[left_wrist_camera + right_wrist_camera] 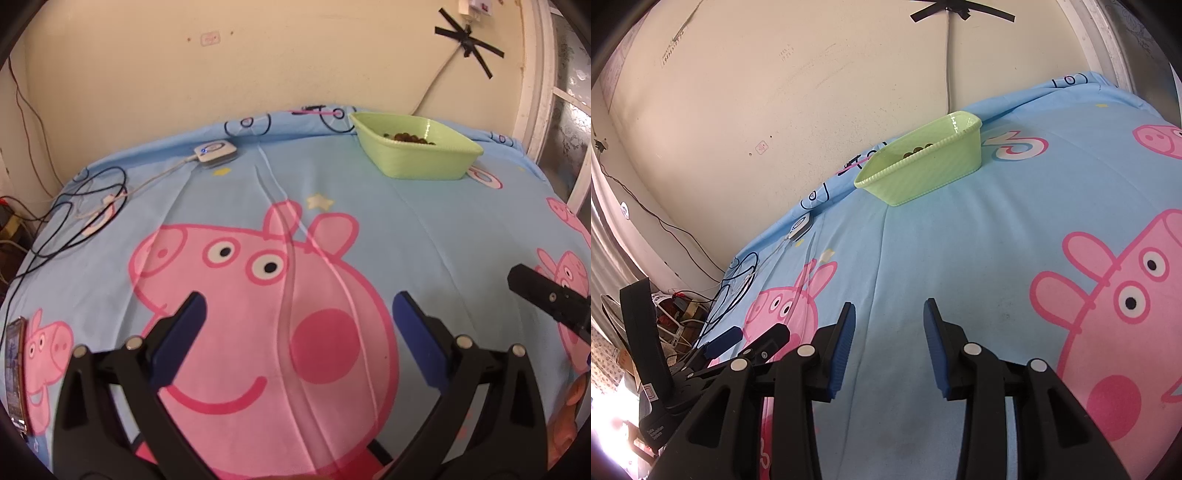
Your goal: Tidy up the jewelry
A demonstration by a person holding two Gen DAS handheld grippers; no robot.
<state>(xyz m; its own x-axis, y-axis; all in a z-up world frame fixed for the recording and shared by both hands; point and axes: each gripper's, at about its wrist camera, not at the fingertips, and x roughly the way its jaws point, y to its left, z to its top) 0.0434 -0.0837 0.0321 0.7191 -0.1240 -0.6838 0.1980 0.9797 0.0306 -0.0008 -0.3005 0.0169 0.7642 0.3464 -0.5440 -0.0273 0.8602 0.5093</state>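
Note:
A light green plastic basket (421,162) stands at the far side of the bed, near the wall. Dark brown beads (408,138) lie inside it. It also shows in the right wrist view (923,173), with the beads (918,150) just visible over its rim. My left gripper (297,310) is open and empty, low over the pink pig print. My right gripper (889,314) is open and empty over the blue sheet, well short of the basket. The right gripper's finger (546,295) shows at the right edge of the left wrist view.
A blue cartoon-pig bedsheet (369,229) covers the bed. A small white device (215,150) with black and white cables (85,214) lies at the far left. A phone (15,373) lies at the left edge. The cream wall (258,66) stands behind.

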